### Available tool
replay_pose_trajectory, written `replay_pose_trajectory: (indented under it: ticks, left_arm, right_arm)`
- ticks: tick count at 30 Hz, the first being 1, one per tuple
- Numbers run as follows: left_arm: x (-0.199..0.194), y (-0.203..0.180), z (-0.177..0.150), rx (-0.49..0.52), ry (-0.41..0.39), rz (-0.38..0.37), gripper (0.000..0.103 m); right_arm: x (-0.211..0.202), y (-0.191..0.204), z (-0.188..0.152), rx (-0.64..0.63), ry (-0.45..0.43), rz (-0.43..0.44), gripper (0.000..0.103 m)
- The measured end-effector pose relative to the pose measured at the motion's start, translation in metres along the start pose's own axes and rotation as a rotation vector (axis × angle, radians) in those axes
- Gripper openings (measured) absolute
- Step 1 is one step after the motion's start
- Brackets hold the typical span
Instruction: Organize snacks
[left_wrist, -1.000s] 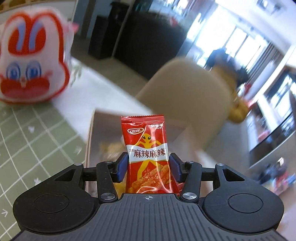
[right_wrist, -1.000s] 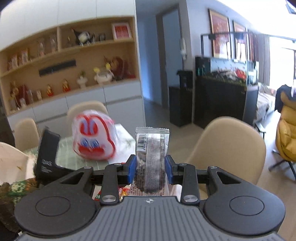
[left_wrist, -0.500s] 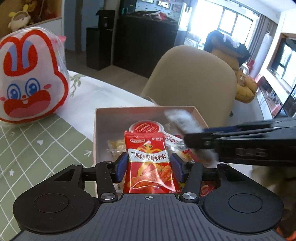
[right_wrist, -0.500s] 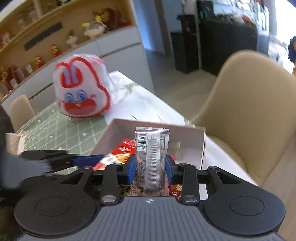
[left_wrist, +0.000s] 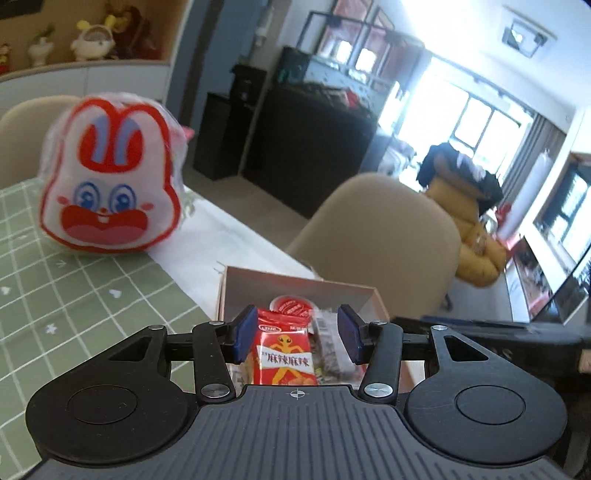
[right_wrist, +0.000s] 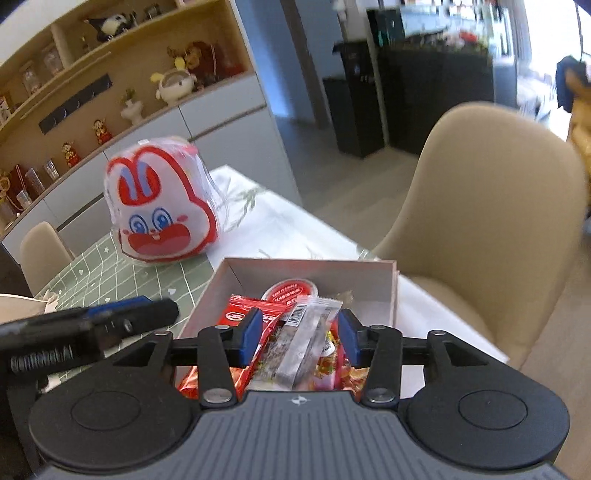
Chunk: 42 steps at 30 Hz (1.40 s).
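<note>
Glossy red packet (left_wrist: 283, 354), clear wrapper (right_wrist: 303, 343), cardboard box (right_wrist: 393, 295).

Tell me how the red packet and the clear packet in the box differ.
The red packet is opaque with bold white lettering; the clear packet is see-through, with a barcode and dark contents. The red packet faces upright, the clear packet leans across it. Both lie loose in the box, no fingers gripping them.
</note>
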<state>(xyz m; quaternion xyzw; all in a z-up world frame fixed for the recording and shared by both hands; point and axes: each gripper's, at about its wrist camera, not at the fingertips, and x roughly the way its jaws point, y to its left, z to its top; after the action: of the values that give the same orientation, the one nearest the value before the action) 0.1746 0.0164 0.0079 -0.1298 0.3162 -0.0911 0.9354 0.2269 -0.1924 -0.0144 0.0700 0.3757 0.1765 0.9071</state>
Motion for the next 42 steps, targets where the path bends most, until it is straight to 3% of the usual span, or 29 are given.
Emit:
replay_pose_trajectory:
  ticks: [7,11,12,13,14,17,21,24,42]
  left_arm:
    - [-0.070,-0.031,-0.036,0.028,-0.023,0.065,0.052]
    - [-0.101,-0.055,-0.073,0.070,0.034,0.078,0.045]
    - [-0.107,-0.059,-0.080,0.076,0.047,0.076,0.035]
    - [-0.114,-0.063,-0.087,0.083,0.061,0.071,0.015]
    - [-0.120,-0.067,-0.093,0.087,0.072,0.057,0.012]
    - [-0.139,-0.072,-0.104,0.065,0.045,0.033,0.012]
    - [-0.154,-0.081,-0.110,0.061,0.030,0.118,0.012]
    - [-0.160,-0.088,-0.112,0.076,0.028,0.129,0.012]
    - [-0.162,-0.091,-0.114,0.106,0.051,0.138,0.012]
  right_arm:
    - [-0.082,0.022,-0.044,-0.059,-0.051,-0.010,0.062]
    - [-0.116,0.036,-0.086,-0.052,-0.019,-0.028,0.062]
    - [-0.125,0.038,-0.095,-0.040,-0.012,-0.028,0.062]
    - [-0.132,0.039,-0.102,-0.035,0.000,-0.024,0.062]
    - [-0.139,0.041,-0.108,-0.033,0.020,-0.016,0.062]
    - [-0.154,0.044,-0.119,-0.016,0.051,0.006,0.062]
    - [-0.173,0.048,-0.128,-0.039,0.021,-0.001,0.062]
    - [-0.180,0.050,-0.128,-0.049,0.004,-0.010,0.062]
    - [-0.180,0.060,-0.129,-0.081,0.012,-0.009,0.062]
